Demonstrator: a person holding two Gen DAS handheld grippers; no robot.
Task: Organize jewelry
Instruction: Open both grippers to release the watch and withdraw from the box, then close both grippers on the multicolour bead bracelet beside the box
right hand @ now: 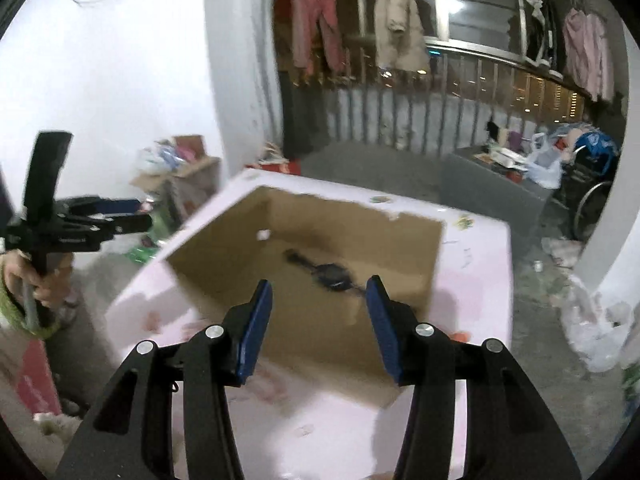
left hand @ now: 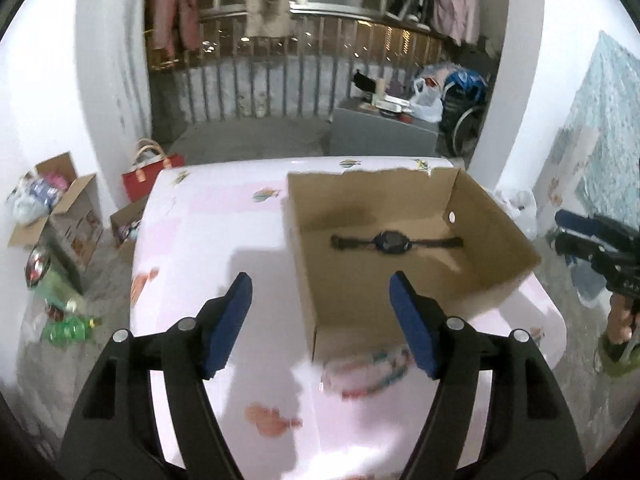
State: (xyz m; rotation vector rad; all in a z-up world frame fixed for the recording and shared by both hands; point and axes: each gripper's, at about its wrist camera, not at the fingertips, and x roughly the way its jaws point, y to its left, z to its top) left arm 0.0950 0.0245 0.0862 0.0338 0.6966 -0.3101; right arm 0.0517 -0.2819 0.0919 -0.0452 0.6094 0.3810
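Observation:
A black wristwatch [left hand: 394, 241] lies flat on the floor of an open cardboard box [left hand: 492, 216] standing on a pink patterned table [left hand: 208, 240]. My left gripper [left hand: 320, 284] is open and empty, held above the table just left of the box's near corner. My right gripper [right hand: 319, 286] is open and empty, hovering over the box's near side [right hand: 224, 248], with the watch [right hand: 328, 272] a little beyond its fingertips. Each gripper also shows at the edge of the other's view: the right one [left hand: 560, 230], the left one [right hand: 142, 212].
Cardboard boxes [left hand: 68, 208] with clutter, a red bag [left hand: 150, 178] and green bottles [left hand: 66, 330] sit on the floor left of the table. A grey bench [left hand: 384, 136], bags and a wheelchair [left hand: 466, 116] stand behind it. A railing with hanging clothes is at the back.

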